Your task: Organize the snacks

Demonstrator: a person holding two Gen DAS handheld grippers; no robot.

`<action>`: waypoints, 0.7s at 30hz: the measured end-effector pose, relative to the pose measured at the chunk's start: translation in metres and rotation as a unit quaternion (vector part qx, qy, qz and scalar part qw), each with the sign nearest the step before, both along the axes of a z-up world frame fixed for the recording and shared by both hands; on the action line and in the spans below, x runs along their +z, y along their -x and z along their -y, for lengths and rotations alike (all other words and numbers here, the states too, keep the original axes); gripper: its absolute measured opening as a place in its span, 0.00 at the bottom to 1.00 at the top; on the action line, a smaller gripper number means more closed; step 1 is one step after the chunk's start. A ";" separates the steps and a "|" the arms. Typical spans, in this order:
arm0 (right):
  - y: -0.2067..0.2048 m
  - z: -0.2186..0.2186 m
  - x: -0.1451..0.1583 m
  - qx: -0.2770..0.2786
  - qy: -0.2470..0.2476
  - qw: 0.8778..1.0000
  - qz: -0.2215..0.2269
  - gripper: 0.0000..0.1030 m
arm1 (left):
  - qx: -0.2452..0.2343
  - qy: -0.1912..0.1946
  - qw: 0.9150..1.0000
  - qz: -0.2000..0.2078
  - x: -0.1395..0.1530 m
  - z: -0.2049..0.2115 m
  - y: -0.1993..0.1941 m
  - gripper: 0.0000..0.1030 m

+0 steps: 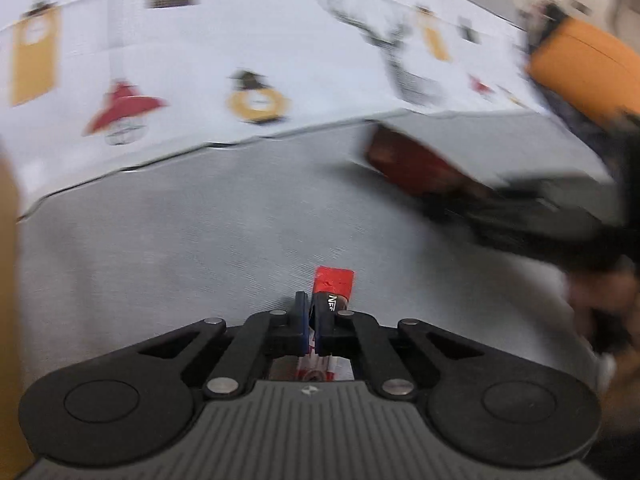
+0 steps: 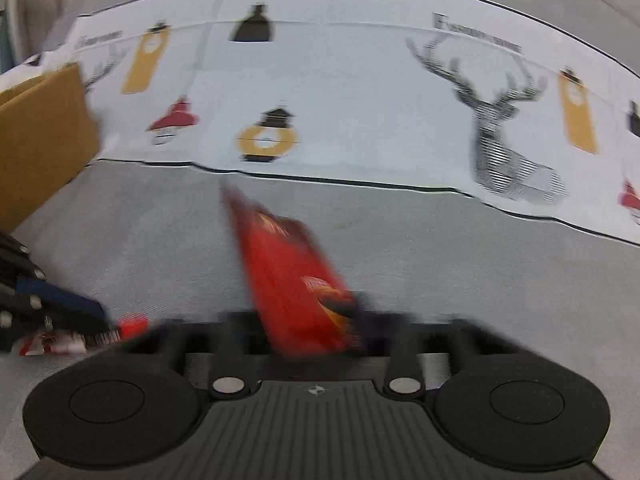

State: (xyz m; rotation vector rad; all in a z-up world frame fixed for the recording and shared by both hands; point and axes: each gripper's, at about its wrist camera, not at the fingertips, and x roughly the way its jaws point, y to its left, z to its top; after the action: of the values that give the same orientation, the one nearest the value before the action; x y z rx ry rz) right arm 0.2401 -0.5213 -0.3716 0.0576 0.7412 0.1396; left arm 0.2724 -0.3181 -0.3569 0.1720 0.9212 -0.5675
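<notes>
**Both grippers loaded, cardboard box off to the left**

Left gripper (image 1: 311,312) is pinched narrow on a small snack sachet (image 1: 334,286), red end with a dark band and white lettering, poking forward past the fingertips; the rest of it, red and white, runs back between the fingers toward the camera. Long axis of sachet lies along the fingers. Thin, flat, crinkly foil-type wrap, looks light and floppy.

Right gripper (image 2: 320,328) is closed on a bigger red snack packet (image 2: 292,276), glossy film with orange-yellow print, held by its near end. Packet stands up and forward from the gripper, long axis tilted up-left. Heavy motion blur here, so exact finger contact is hard to read.

Key relation: cardboard box (image 2: 44,136), plain brown corrugated, sits at far left of the right wrist view, well apart from the red packet. Left gripper appears low at left of that view, below the box, so likely the left hand is nearer to it. In the left wrist view a tan strip shows at the left edge, possibly the box, cannot confirm.

Table (image 2: 440,248) has a grey woven cloth, matte and textured. Beyond lies a white printed sheet (image 2: 360,92) with a deer head, lanterns and tags, flat with fold creases
</notes>
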 end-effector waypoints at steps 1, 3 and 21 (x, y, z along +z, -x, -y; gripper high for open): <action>0.004 0.000 0.001 -0.006 -0.003 1.000 -0.005 0.14 | 0.020 -0.003 1.000 -0.001 0.002 -0.004 -0.004 0.02; 0.017 -0.002 0.006 -0.011 0.001 1.000 -0.020 0.08 | 0.041 0.005 0.999 -0.015 0.006 -0.013 -0.008 0.02; 0.051 -0.030 0.005 0.019 -0.003 1.000 -0.014 0.35 | -0.015 -0.045 0.999 0.017 0.002 -0.001 0.018 0.08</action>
State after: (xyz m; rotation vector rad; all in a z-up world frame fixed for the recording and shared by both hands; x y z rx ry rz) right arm 0.1893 -0.4916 -0.3666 0.0516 0.7699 0.1781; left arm 0.2540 -0.3171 -0.3546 0.2759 0.9130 -0.5506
